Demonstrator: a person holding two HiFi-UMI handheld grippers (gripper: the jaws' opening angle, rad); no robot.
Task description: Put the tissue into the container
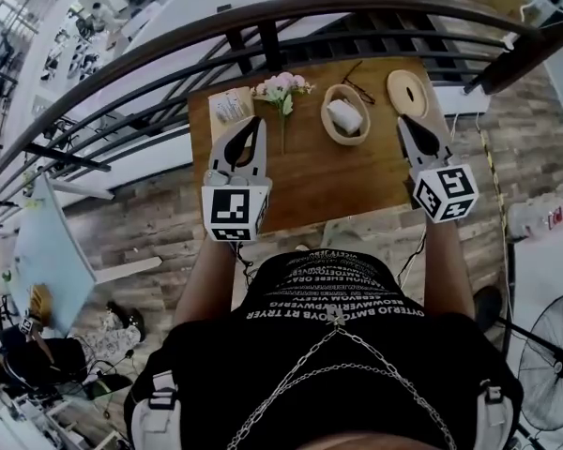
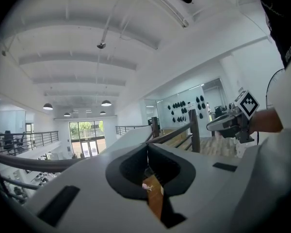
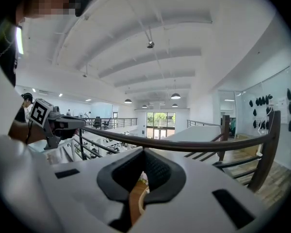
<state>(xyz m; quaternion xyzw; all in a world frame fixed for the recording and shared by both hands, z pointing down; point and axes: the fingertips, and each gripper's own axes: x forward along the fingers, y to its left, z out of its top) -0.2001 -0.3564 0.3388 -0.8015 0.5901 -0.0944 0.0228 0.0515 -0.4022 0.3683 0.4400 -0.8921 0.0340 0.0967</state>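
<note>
A white tissue (image 1: 344, 116) lies inside the round wooden container (image 1: 329, 129) at the back of the small wooden table (image 1: 319, 181). A flat round lid (image 1: 407, 93) rests to the container's right. My left gripper (image 1: 254, 120) hovers over the table's left part, shut with nothing in it. My right gripper (image 1: 403, 120) is held above the table's right edge, just right of the container, shut and empty too. Both are raised and point outward over the railing. In the left gripper view the jaws (image 2: 147, 149) meet; in the right gripper view the jaws (image 3: 142, 154) meet as well.
A tissue pack (image 1: 230, 108) sits at the table's back left, a small bunch of pink flowers (image 1: 281, 88) beside it, and glasses (image 1: 358, 88) behind the container. A dark curved railing (image 1: 263, 17) runs right behind the table. A fan (image 1: 554, 364) stands at the lower right.
</note>
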